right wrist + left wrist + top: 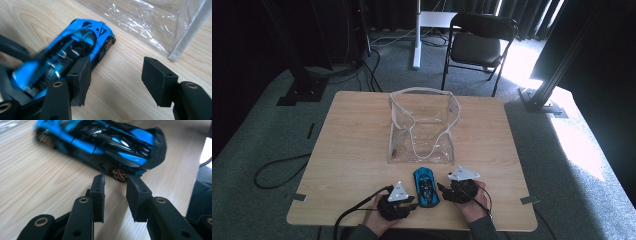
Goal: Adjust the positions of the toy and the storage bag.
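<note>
1. The blue toy car [425,187] lies near the tabletop's [352,150] front edge, between the two claws; both gape, gripping nothing.
2. Best to pinch its glossy, hard, low flanks squarely with the right claw [117,76]; the left claw [115,187] steadies it.
3. The crinkly clear bag [422,127] stands open behind.

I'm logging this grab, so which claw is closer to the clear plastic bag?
Right. The right claw sits just below the clear plastic bag's near right corner; the left claw is farther back, left of the blue toy car.
</note>
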`<state>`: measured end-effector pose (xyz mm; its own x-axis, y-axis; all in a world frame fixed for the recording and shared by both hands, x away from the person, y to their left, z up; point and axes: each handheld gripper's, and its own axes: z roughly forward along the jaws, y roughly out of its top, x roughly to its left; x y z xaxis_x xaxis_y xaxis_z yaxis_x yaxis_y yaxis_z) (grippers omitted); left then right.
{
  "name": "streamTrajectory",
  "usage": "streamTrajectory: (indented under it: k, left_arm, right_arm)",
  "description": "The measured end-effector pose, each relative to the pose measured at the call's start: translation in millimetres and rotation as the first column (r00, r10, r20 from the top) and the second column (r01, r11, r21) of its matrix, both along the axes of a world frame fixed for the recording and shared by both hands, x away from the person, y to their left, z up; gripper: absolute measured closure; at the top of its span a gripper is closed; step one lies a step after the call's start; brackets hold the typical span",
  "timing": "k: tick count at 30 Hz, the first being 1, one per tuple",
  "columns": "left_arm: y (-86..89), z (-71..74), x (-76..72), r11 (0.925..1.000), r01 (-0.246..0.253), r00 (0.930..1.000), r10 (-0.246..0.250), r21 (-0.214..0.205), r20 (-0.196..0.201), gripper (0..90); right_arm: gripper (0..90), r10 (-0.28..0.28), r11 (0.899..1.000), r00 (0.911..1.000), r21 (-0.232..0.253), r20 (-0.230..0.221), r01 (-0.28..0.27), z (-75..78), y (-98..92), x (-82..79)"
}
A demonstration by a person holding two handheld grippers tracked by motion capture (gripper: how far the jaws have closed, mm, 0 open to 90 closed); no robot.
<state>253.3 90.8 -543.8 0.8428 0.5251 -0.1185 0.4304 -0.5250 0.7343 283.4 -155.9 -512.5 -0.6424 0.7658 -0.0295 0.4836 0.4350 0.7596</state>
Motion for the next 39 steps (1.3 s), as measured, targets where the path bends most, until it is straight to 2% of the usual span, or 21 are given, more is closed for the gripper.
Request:
streamTrajectory:
  k: [2, 5, 11, 15, 18, 21, 26, 30, 32, 34, 36, 39]
  left_arm:
    - [-13.2, -0.3, 1.1, 0.9998, 0.019, 0.9998, -0.019, -0.003, -0.002, 68.4]
    - [-27.5, -0.9, 6.1, 0.9996, 0.02, 0.9997, -0.02, -0.02, -0.017, 68.4]
    - [-47.8, -1.5, 25.6, 0.9987, -0.03, 0.9988, 0.028, -0.042, -0.04, 70.9]
    - [-58.8, -1.5, 35.2, 0.9989, -0.022, 0.9989, 0.02, -0.042, -0.042, 70.8]
    - [-58.4, -1.2, 33.0, 0.999, -0.026, 0.9992, 0.025, -0.037, -0.032, 65.9]
    - [-48.5, -0.1, 31.2, 0.9982, -0.051, 0.9985, 0.05, -0.033, -0.024, 60.7]
    - [-19.6, 10.5, 29.4, 0.9949, -0.097, 0.9949, 0.098, -0.027, 0.022, 57.9]
    - [8.5, 16.0, 32.1, 0.9869, -0.161, 0.9844, 0.161, -0.004, 0.071, 55.6]
    - [23.1, 15.4, 35.1, 0.9805, -0.196, 0.9777, 0.196, 0.004, 0.076, 55.1]
    - [35.6, 14.1, 37.3, 0.9744, -0.224, 0.9716, 0.222, 0.018, 0.082, 54.7]
    - [44.5, 11.6, 38.0, 0.9665, -0.253, 0.9641, 0.248, 0.044, 0.094, 54.3]
    - [54.2, 5.7, 38.1, 0.9606, -0.272, 0.9596, 0.266, 0.058, 0.091, 54.2]
  right_arm:
    - [38.8, -0.003, 1.0, 1.0, 0.005, 0.007, 0.003, 2.2, -2.9, -2.1]
    - [38.0, -0.007, 1.0, 0.9998, 0.015, 0.016, 0.007, 4.6, -7.3, -4.0]
    - [35.1, -0.003, 1.0, 0.9999, 0.02, 0.014, 0.003, 3.3, -13.1, -4.8]
    - [34.1, -0.005, 1.0, 1.0, 0.015, 0.006, 0.005, -1.2, -14.3, -3.5]
    - [34.0, -0.006, 1.0, 0.9999, 0.014, 0.009, 0.006, -2.9, -16.3, -2.8]
    - [34.0, -0.008, 1.0, 0.9999, 0.017, 0.013, 0.008, -2.8, -19.6, -2.3]
    - [36.5, 0.018, 0.999, 0.9998, 0.036, 0.009, -0.019, -1.1, -25.0, 2.2]
    - [37.5, 0.06, 0.997, 0.998, 0.049, 0.018, -0.061, 1.3, -24.8, 7.4]
    - [37.5, 0.071, 0.997, 0.9972, 0.039, 0.022, -0.072, 1.9, -22.0, 9.9]
    - [38.5, 0.091, 0.995, 0.9958, 0.041, -0.001, -0.091, 1.0, -19.7, 13.7]
    - [38.9, 0.103, 0.994, 0.9946, 0.042, -0.006, -0.103, -0.2, -17.4, 15.8]
    - [37.4, 0.111, 0.993, 0.9938, 0.047, 0.004, -0.111, -0.7, -16.1, 16.1]
